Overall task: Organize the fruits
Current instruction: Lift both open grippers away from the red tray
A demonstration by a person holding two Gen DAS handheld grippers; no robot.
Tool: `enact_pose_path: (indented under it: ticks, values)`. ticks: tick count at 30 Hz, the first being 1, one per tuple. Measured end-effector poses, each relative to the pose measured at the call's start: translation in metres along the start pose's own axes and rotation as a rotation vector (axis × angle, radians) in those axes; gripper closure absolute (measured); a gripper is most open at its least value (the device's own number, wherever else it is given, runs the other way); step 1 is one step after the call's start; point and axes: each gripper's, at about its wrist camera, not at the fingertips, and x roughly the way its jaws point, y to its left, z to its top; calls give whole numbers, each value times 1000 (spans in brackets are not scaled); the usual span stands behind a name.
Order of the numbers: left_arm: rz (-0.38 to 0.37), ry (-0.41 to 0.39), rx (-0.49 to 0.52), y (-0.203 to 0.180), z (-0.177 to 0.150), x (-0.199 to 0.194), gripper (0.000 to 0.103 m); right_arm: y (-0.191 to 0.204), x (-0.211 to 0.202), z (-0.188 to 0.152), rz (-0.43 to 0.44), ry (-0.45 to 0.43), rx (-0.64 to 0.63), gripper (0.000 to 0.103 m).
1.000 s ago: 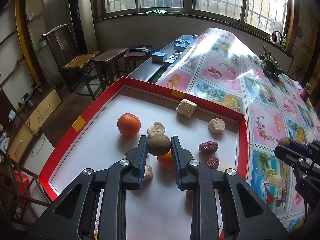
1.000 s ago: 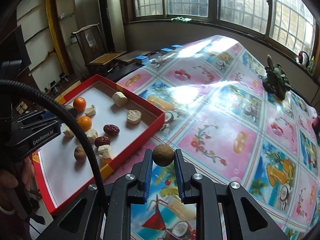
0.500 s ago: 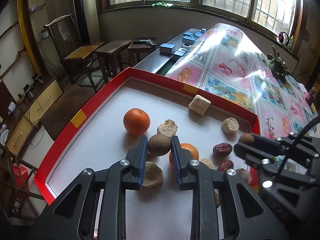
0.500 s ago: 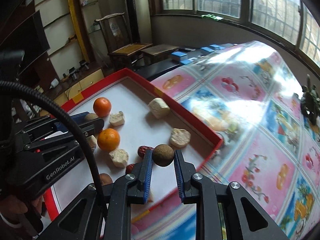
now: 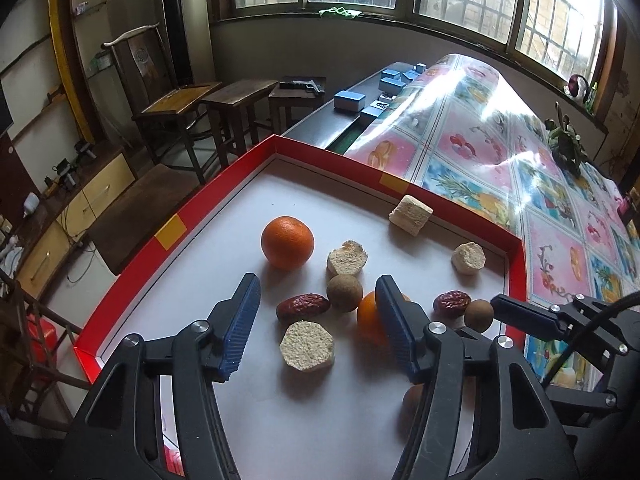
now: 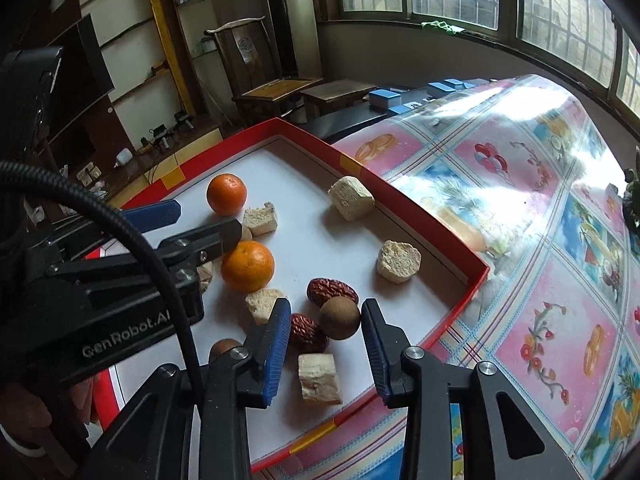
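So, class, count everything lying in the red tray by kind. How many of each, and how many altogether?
oranges: 2
red dates: 3
brown round fruits: 3
pale chunks: 6
Total: 14

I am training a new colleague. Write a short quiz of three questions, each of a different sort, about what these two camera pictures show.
1. True or false: the left hand-held gripper is shut on a brown round fruit.
2. Multiple choice: where does the brown fruit nearest the right hand-held gripper lie? A) on the flowered tablecloth B) in the red tray beside a red date C) on the wooden chair
3. Fill in: the tray holds ___ oranges.

Key
1. False: its jaws stand open and the fruit lies on the tray floor.
2. B
3. Two
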Motion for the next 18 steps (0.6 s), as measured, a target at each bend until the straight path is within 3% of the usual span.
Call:
enact_pose_path:
  ticks: [4,7,18]
  values:
    - [-1,-5,-2,-1,-2,-5,43,-2,-14,-6,-2,-22,11,68]
    - [-5,-18,1,-4,-4,-13,33,-5,-27,-10,-10,-42,23,66]
    - [-1,-59,36,-21,-15,-41,32,-15,-61,-29,-41,-96,65,65]
